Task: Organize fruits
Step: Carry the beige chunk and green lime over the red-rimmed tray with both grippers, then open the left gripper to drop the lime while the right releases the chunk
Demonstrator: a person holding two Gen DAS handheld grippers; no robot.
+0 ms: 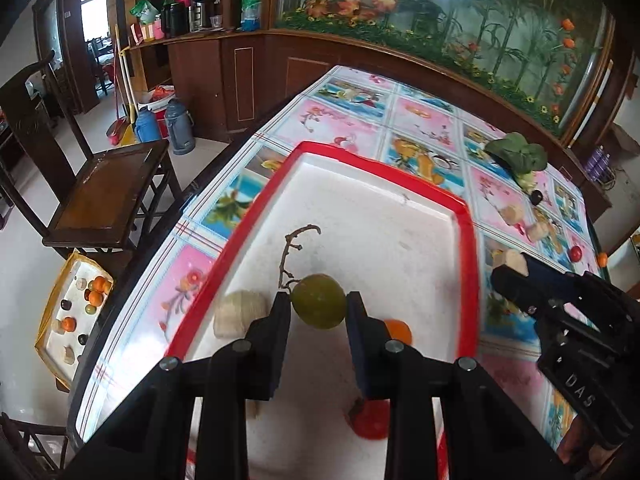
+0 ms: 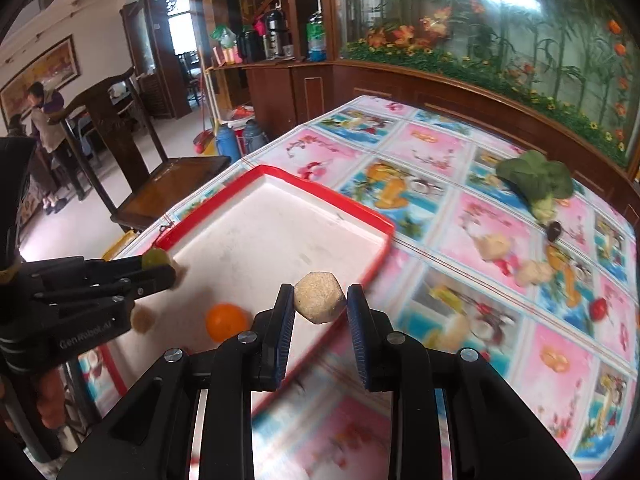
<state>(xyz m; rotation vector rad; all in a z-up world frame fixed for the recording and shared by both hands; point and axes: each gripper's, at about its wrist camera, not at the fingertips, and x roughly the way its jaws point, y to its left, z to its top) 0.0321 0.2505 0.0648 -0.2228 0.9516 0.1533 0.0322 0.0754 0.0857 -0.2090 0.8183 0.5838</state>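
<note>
Left hand-held gripper [image 1: 318, 310] holds a green round fruit [image 1: 318, 301] between its two fingers, a bare twig stem [image 1: 289, 255] rising from the fruit; it sits above the white inner floor of the red-rimmed tray [image 1: 467, 216]. In the left wrist view the tray also contains a pale beige fruit [image 1: 239, 313] just left of the left finger, an orange fruit [image 1: 398, 330] just right of the right finger, and a red fruit [image 1: 370, 420] nearer the camera, partly hidden by the gripper body. Right hand-held gripper [image 2: 320, 308] is clamped on a tan, faceted fruit [image 2: 319, 297], positioned over the near right edge of the tray, where tray rim and patterned tabletop [image 2: 460, 208] meet; image is motion-blurred here. The right wrist view shows the orange fruit [image 2: 226, 321] lying in the tray just left of the gripper. Loose on the tabletop to the right, well apart from the tray: a leafy green vegetable [image 2: 536, 178], a dark small fruit [image 2: 554, 230], two pale pieces [image 2: 494, 246] and [image 2: 534, 272], and a small red fruit [image 2: 599, 308]. A wooden chair [image 1: 108, 196] stands left of the tabletop; a yellow-edged box [image 1: 74, 312] with assorted small fruits is on the floor below it.
</note>
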